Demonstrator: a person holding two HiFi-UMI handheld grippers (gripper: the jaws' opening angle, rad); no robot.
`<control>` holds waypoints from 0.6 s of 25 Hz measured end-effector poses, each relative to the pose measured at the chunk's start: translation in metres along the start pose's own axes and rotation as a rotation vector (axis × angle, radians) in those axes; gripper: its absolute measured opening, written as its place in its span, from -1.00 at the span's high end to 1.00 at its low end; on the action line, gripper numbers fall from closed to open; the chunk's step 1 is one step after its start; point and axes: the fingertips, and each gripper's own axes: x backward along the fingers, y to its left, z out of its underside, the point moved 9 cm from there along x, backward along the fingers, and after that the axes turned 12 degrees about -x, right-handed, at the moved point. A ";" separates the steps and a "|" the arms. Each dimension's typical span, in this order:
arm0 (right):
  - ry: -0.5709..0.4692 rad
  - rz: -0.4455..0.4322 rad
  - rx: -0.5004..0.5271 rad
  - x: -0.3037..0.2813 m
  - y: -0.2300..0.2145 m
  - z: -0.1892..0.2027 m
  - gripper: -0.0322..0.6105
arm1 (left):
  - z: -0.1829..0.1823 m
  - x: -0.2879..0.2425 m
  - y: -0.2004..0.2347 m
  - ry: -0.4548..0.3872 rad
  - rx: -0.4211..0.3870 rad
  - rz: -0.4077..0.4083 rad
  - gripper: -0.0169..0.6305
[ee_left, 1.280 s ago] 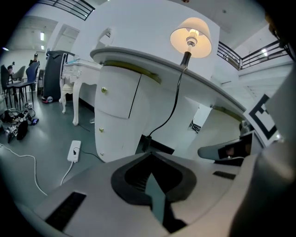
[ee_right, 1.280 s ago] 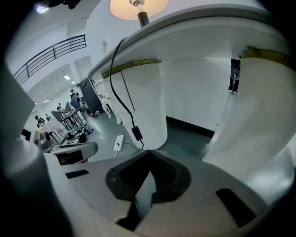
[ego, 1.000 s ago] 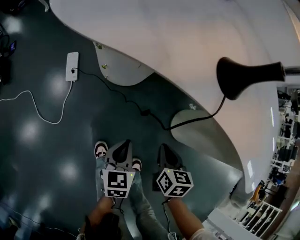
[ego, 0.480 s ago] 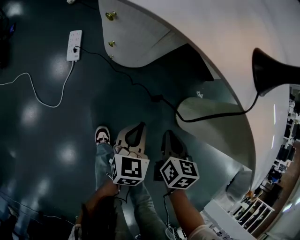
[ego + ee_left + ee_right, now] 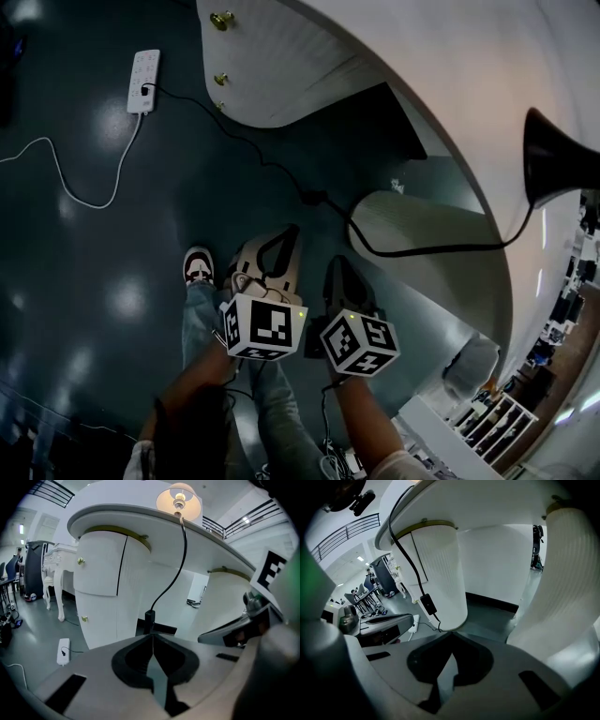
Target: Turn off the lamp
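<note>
Desk (image 5: 450, 75) fills most of what I can see: a big white top with a curved front edge, carried on 2 rounded white pedestals (image 5: 281, 84) with a dark knee gap between them. Grey floor (image 5: 94, 244) spreads out below, glossy with reflections of lights.

Lamp (image 5: 179, 501) stands on the desk top close to the front edge, toward the right end in the head view, and its shade glows, so it is on. Its black cord (image 5: 180, 564) drops over the front edge and hangs in front of the knee gap, carrying a small black inline switch (image 5: 149, 619). From there the cord trails across the floor to a white power strip (image 5: 143, 81) lying beyond the left-hand pedestal.

Both tools are held low in front of the desk, side by side over the person's legs. The left gripper (image 5: 153, 641) has its jaws pressed together with nothing between them, its tip pointing toward the switch but apart from it. The right gripper (image 5: 451, 641) also has its jaws pressed together and empty. A white shoe (image 5: 198, 267) shows on the floor just left of them.
</note>
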 end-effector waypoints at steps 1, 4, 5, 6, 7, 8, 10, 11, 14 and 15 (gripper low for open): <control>0.000 0.002 -0.003 -0.001 0.000 -0.001 0.90 | -0.001 -0.001 0.001 -0.003 -0.004 0.002 0.92; -0.002 0.004 -0.010 -0.004 0.000 -0.002 0.90 | -0.002 -0.003 0.004 -0.018 -0.001 0.020 0.92; -0.002 0.005 -0.011 -0.005 0.001 -0.003 0.90 | -0.002 -0.004 0.006 -0.022 0.000 0.023 0.92; -0.003 0.006 -0.012 -0.006 0.001 -0.004 0.90 | -0.002 -0.005 0.007 -0.025 -0.001 0.026 0.92; -0.003 0.007 -0.012 -0.007 0.000 -0.004 0.90 | -0.001 -0.006 0.008 -0.026 -0.001 0.030 0.91; -0.002 0.009 -0.013 -0.008 0.000 -0.005 0.90 | -0.001 -0.008 0.009 -0.027 0.001 0.039 0.91; 0.001 0.012 -0.015 -0.009 0.000 -0.005 0.90 | 0.001 -0.012 0.011 -0.029 0.017 0.070 0.81; 0.003 0.014 -0.016 -0.010 0.000 -0.006 0.90 | 0.001 -0.013 0.012 -0.030 0.025 0.084 0.75; 0.008 0.016 -0.017 -0.012 0.000 -0.007 0.90 | 0.001 -0.016 0.016 -0.034 0.021 0.100 0.73; 0.009 0.017 -0.018 -0.014 0.000 -0.008 0.90 | 0.000 -0.017 0.017 -0.036 0.013 0.104 0.70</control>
